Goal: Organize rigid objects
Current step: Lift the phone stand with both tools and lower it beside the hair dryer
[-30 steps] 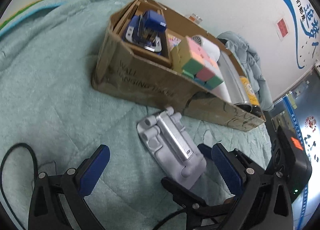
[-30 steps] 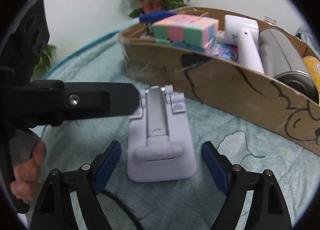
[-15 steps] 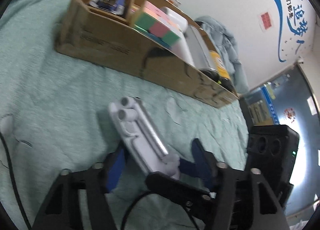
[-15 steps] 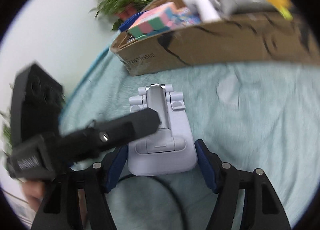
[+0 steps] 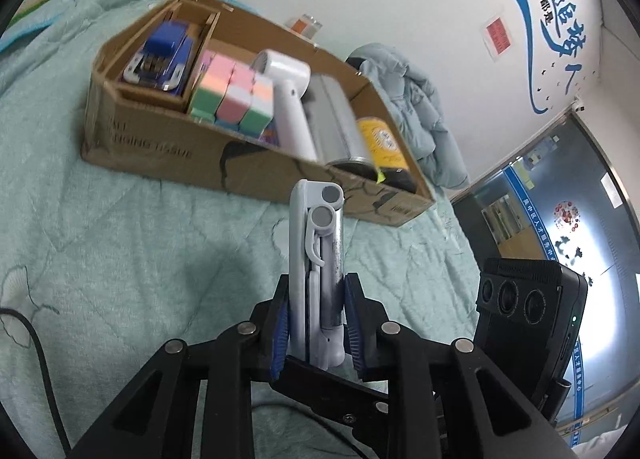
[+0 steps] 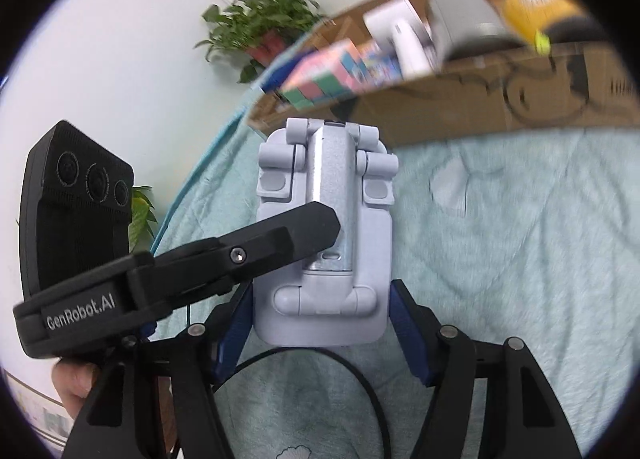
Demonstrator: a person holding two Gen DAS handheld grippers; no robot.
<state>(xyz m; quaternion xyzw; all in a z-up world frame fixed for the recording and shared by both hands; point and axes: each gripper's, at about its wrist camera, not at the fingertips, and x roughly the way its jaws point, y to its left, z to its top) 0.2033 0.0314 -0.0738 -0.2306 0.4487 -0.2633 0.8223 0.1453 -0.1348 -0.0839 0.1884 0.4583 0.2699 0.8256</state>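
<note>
A folded grey phone stand point(image 5: 318, 263) is held edge-on in my left gripper point(image 5: 316, 323), which is shut on its flat faces and lifts it above the bedspread. In the right wrist view the stand point(image 6: 326, 227) faces me, with my right gripper point(image 6: 320, 335) closed on its two side edges near the base. One left gripper finger point(image 6: 280, 235) crosses the stand's front. The cardboard box point(image 5: 168, 147) beyond holds a blue stapler point(image 5: 160, 55), a pastel cube point(image 5: 232, 95), a white hair dryer point(image 5: 288, 99), a grey cylinder and a yellow can.
A pale green quilted bedspread point(image 5: 120, 239) lies under everything. A black cable point(image 5: 36, 347) runs at the lower left. A potted plant point(image 6: 264, 27) stands by the white wall. The right gripper's camera block point(image 5: 528, 319) sits close on the right.
The stand lay flat on the bedspread between open jaws. Both grippers closed on it and it now stands lifted, edge-on to the left camera.
</note>
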